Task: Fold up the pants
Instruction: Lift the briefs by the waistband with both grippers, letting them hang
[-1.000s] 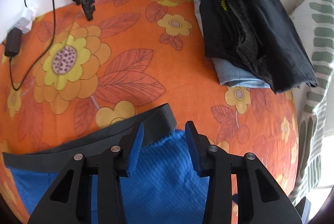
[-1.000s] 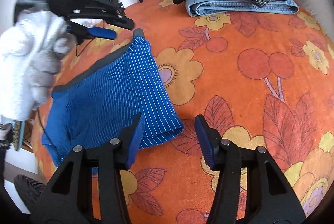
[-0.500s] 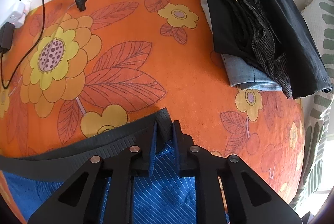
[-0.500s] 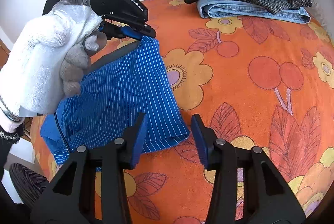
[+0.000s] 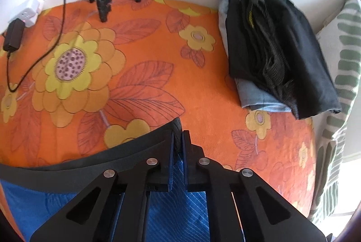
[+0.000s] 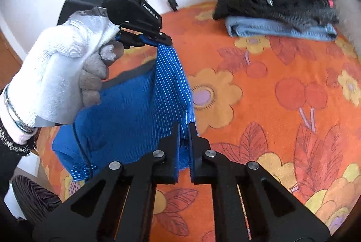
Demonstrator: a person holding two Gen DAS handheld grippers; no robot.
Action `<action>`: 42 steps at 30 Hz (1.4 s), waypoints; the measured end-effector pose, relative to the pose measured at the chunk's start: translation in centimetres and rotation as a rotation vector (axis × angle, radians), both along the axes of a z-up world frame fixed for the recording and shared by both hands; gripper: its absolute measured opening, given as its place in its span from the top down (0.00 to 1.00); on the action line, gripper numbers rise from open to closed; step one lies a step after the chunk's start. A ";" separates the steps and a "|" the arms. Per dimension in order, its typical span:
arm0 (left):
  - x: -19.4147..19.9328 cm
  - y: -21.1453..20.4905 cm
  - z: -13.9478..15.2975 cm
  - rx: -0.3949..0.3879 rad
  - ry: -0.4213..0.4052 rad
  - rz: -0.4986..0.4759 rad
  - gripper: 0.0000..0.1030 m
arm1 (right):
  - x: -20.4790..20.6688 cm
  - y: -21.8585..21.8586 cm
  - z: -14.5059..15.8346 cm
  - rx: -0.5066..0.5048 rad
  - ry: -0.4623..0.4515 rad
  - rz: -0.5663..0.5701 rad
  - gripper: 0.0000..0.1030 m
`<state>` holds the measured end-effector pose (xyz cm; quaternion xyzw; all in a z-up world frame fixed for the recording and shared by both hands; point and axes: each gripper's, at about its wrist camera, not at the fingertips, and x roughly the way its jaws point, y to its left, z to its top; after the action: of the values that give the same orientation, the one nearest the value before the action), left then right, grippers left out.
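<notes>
- Pants point(image 6: 135, 111): blue with thin stripes, left of middle, on the orange bed point(image 6: 259, 106).
- Left gripper point(image 5: 177, 143) pinches their dark waistband point(image 5: 90, 156).
- Right gripper point(image 6: 183, 129) pinches their blue edge.

Blue pinstriped shorts lifted by one side off the orange floral bedspread.

The shorts point(image 6: 140, 111) are bright blue with thin white stripes and a dark grey waistband point(image 5: 94, 158). One side edge is raised and stretched taut between its waistband corner and its hem corner point(image 6: 185, 136), while the rest of the fabric sags in soft folds down onto the bedspread point(image 6: 270, 106).
</notes>
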<state>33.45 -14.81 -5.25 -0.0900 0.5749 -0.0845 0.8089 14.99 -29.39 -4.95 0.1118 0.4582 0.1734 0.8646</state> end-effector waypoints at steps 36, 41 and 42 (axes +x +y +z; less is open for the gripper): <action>-14.4 26.7 3.7 -0.223 -0.113 0.225 0.95 | -11.1 26.6 3.4 0.025 -0.194 0.466 0.94; -14.0 28.3 2.3 -0.247 -0.108 0.217 0.95 | -10.6 29.3 2.2 0.004 -0.186 0.493 0.94; -13.8 28.6 2.2 -0.248 -0.111 0.220 0.95 | -10.4 29.7 1.9 0.003 -0.181 0.497 0.94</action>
<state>19.60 13.80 -3.08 -0.2469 0.5013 -0.0706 0.8263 4.62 0.33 -3.01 -0.0185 0.3922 0.3903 0.8328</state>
